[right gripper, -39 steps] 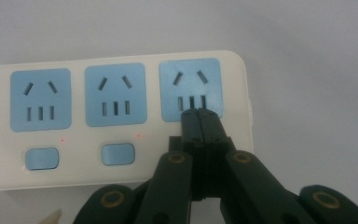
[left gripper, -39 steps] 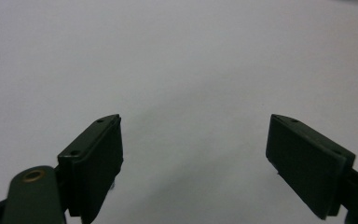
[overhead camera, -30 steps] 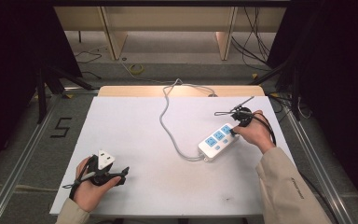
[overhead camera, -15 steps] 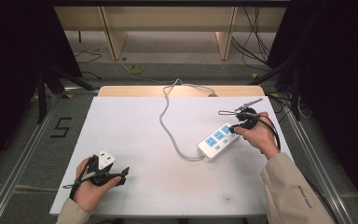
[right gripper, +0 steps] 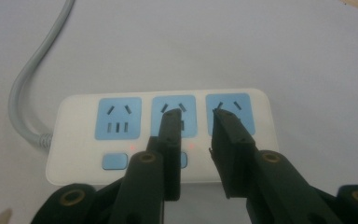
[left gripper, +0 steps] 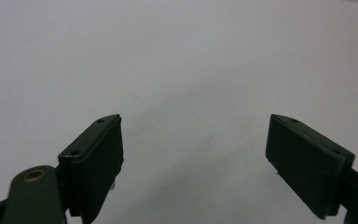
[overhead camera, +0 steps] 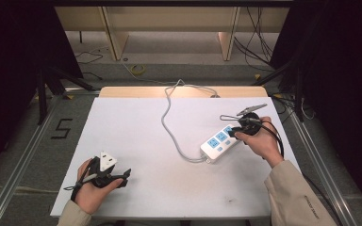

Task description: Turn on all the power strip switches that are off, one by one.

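High view first: the left tool [overhead camera: 104, 173] rests low on the near left part of the white desk [overhead camera: 136, 127], in the person's left hand. Its jaws stand wide apart over bare desk, with nothing between them. Further right, a grey cable [overhead camera: 168, 123] runs from the far edge to the white power strip [overhead camera: 219, 141], which lies on the right half of the desk. The right tool [right gripper: 196, 135] hangs over the strip's sockets; its jaws have just been opening and now stand a little apart, with nothing between them.
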Demonstrator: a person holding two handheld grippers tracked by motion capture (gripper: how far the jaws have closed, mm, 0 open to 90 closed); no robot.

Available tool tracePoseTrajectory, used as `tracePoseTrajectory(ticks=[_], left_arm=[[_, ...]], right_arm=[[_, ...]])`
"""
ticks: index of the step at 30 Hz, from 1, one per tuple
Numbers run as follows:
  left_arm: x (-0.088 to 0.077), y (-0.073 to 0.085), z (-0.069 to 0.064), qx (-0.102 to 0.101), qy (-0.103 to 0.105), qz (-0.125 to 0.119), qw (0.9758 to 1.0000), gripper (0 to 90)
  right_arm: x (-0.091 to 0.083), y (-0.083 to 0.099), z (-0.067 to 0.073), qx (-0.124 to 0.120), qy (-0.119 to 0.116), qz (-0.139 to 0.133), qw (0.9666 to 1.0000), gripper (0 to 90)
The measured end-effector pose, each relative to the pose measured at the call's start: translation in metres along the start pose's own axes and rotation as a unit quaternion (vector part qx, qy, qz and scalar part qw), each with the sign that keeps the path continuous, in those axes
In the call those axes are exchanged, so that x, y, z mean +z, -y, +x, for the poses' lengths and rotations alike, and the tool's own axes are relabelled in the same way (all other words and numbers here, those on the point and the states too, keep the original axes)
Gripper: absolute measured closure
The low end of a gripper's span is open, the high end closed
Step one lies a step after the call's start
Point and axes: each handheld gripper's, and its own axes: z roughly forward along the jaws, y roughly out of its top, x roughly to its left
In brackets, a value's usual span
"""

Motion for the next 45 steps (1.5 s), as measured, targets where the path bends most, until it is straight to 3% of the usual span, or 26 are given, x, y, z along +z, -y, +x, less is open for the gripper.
tracePoseTrajectory(ticks=[11, 45], left_arm=[[0.0, 0.0, 0.0, 0.0, -0.001, 0.0, 1.0, 18.8], [-0.001, 0.0, 0.0, 0.002, -0.001, 0.001, 1.0, 18.8]], right_arm=[[-0.002, 0.01, 0.008, -0.002, -0.003, -0.015, 0.9999, 68.4], [-0.014, 0.037, 0.042, -0.038, -0.018, -0.066, 0.9969, 54.5]])
